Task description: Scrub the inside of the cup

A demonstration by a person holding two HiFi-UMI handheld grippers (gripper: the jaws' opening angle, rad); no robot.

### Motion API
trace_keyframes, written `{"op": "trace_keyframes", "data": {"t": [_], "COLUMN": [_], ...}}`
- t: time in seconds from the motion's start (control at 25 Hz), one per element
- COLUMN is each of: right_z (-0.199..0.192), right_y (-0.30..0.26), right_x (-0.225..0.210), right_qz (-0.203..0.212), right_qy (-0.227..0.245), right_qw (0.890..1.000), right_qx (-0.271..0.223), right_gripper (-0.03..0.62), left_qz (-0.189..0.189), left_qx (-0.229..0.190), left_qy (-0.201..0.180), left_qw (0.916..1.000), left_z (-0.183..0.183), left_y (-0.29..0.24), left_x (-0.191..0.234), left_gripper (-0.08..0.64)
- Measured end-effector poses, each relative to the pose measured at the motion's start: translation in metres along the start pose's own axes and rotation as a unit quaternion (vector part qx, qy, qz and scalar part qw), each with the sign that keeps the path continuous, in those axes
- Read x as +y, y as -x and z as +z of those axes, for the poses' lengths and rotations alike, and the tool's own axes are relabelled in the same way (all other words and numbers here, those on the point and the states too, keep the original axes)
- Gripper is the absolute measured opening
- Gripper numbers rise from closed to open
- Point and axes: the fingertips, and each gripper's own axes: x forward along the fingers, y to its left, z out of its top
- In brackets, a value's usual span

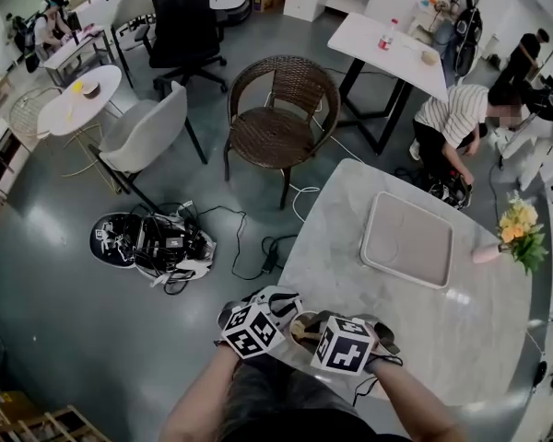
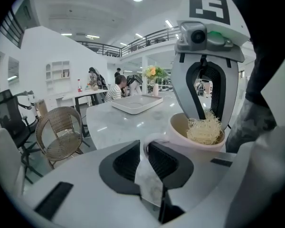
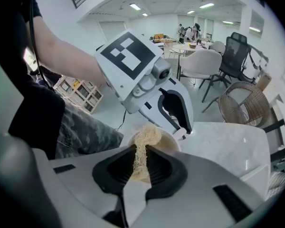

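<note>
On marble table, near edge: cup; left gripper just behind it, jaws clamped on its handle; right gripper over cup, pointing steeply down, pinching straw-like scrubber, wad down inside cup

A white marble bench is located at the lower right of the head view. A shallow rectangular tray with rounded corners is laid flat on it. A pink vase with yellow flowers is placed near the tray's right side. A wicker chair is positioned on the grey floor beyond the bench. Equipment with trailing cables is piled on the floor to the left. Farther back, a round white table, a light shell chair and a black office chair are arranged. A bottle is stood on a white table, beside which a person in a striped shirt is crouched.
</note>
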Motion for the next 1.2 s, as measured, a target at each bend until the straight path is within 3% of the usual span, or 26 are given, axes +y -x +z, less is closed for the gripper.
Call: {"op": "trace_keyframes", "data": {"t": [0.2, 0.36, 0.56, 0.64, 0.8, 0.96, 1.2], "right_z": [0.0, -0.002, -0.004, -0.005, -0.006, -0.006, -0.008], "right_y": [0.0, -0.003, -0.007, -0.006, -0.002, 0.0, -0.001], "right_x": [-0.003, -0.006, -0.009, -0.01, -0.01, -0.011, -0.011], "right_qz": [-0.001, -0.01, -0.018, -0.022, -0.032, -0.038, -0.045], "right_qy": [-0.017, -0.016, -0.005, 0.005, 0.049, 0.069, 0.067], "right_qw": [1.0, 1.0, 1.0, 1.0, 0.998, 0.997, 0.996], "right_qx": [-0.006, 0.0, 0.007, 0.009, 0.016, 0.023, 0.026], "right_gripper": [0.061, 0.06, 0.061, 0.061, 0.061, 0.061, 0.061], "left_qz": [-0.011, -0.042, -0.047, -0.044, -0.023, 0.002, 0.086], "left_qx": [-0.005, -0.001, -0.017, -0.026, -0.002, -0.004, -0.011], "left_qy": [0.019, 0.044, 0.105, 0.127, 0.107, 0.093, 0.093], "left_qw": [0.9997, 0.9982, 0.9932, 0.9906, 0.994, 0.9957, 0.9919], "left_z": [-0.002, -0.012, -0.03, -0.034, -0.047, -0.042, -0.021], "left_y": [0.001, 0.009, 0.034, 0.045, 0.052, 0.045, 0.026], "left_x": [-0.001, -0.003, -0.001, -0.008, -0.036, -0.061, -0.073], "left_gripper": [0.064, 0.064, 0.069, 0.128, 0.335, 0.393, 0.413]}}
